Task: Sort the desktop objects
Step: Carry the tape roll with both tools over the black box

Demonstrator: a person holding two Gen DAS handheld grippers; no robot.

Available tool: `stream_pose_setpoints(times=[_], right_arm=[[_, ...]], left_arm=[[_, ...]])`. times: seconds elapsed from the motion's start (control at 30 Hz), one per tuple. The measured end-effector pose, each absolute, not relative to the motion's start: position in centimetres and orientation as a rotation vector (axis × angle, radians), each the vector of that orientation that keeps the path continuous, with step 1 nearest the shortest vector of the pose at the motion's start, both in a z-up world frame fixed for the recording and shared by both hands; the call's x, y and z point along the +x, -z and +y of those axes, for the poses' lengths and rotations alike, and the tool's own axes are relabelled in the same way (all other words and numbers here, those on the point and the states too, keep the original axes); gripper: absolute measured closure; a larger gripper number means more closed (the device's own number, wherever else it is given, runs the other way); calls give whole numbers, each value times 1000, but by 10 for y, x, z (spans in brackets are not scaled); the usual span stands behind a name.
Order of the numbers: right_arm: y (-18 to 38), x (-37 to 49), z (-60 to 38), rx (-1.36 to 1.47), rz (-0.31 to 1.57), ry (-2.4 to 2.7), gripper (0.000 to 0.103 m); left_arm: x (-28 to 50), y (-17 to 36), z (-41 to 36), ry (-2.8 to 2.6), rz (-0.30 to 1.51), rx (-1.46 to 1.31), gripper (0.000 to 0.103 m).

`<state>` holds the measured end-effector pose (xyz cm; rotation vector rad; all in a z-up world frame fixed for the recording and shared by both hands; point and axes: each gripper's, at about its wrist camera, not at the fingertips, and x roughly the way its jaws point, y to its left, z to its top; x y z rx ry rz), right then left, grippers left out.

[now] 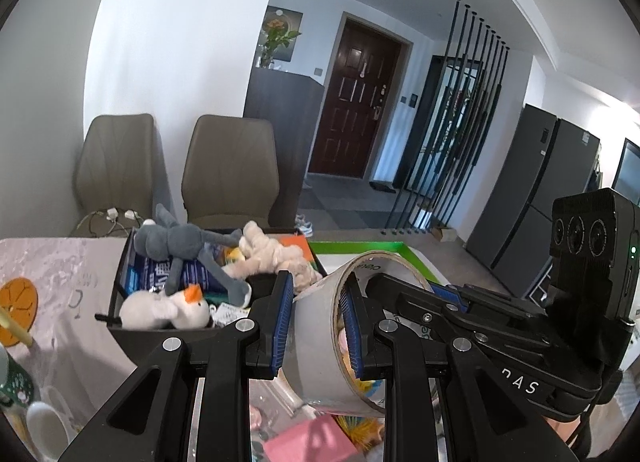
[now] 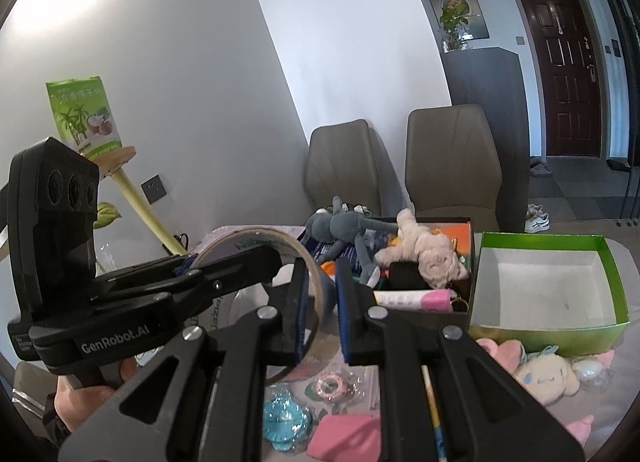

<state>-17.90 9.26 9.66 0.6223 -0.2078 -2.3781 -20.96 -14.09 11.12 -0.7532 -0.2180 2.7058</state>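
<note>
A roll of clear packing tape [image 1: 320, 338] is held in the air over the table between both grippers. My left gripper [image 1: 316, 322] is shut on the roll's wall, one blue pad outside and one inside the ring. My right gripper [image 2: 322, 312] also straddles the tape roll's [image 2: 256, 240] wall, with its pads close on either side of it. The right gripper's body [image 1: 480, 322] reaches in from the right in the left wrist view. A black box [image 1: 120, 294] of plush toys stands behind, and a green box [image 2: 612, 282] with a white inside stands beside it.
Below lie a pink item [image 2: 348, 438], a blue trinket [image 2: 286, 422], a pencil [image 2: 434, 414] and a white plush [image 2: 548, 376]. A white mug [image 1: 44, 426] and an orange coaster [image 1: 18, 298] sit at the left. Two brown chairs [image 1: 232, 170] stand behind the table.
</note>
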Motion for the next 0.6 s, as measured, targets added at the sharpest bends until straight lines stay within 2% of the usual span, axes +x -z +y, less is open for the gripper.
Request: stream_pose_setpoints(times=[0.6], right_arm=[[-98,-223,91,578,-286,2387,88]], left_arm=[[-253,-113,-151,-2716,-282,-699,79]])
